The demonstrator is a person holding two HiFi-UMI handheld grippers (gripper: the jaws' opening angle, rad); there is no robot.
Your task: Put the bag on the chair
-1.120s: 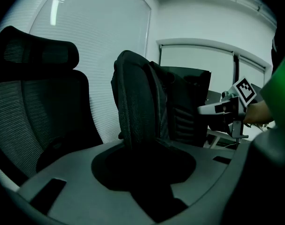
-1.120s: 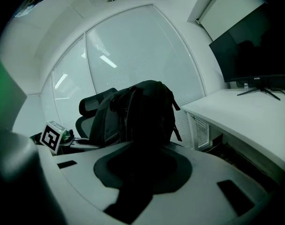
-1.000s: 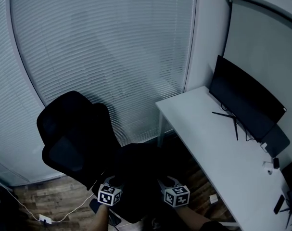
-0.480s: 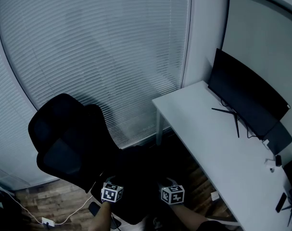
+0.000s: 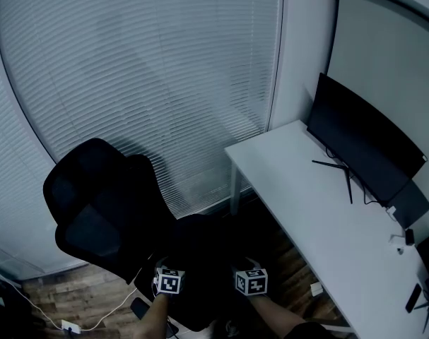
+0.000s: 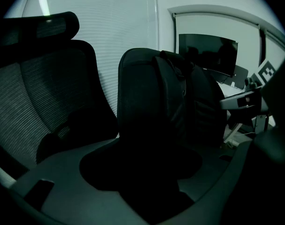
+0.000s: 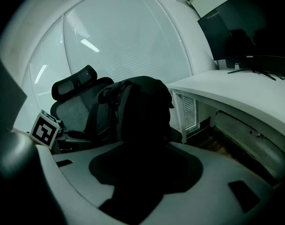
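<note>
Both grippers, left gripper (image 5: pixel 169 271) and right gripper (image 5: pixel 250 271), had jaws just opening and now spread, flanking the black bag (image 6: pixel 166 102). It stood upright on the chair (image 5: pixel 101 203) seat (black on black from the head view). Whether a strap lay between the jaws was too dark to tell.

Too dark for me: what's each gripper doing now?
Left gripper: open, jaws just opened, bag between them, ungripped.
Right gripper: open, just opened, same bag between, ungripped.
</note>
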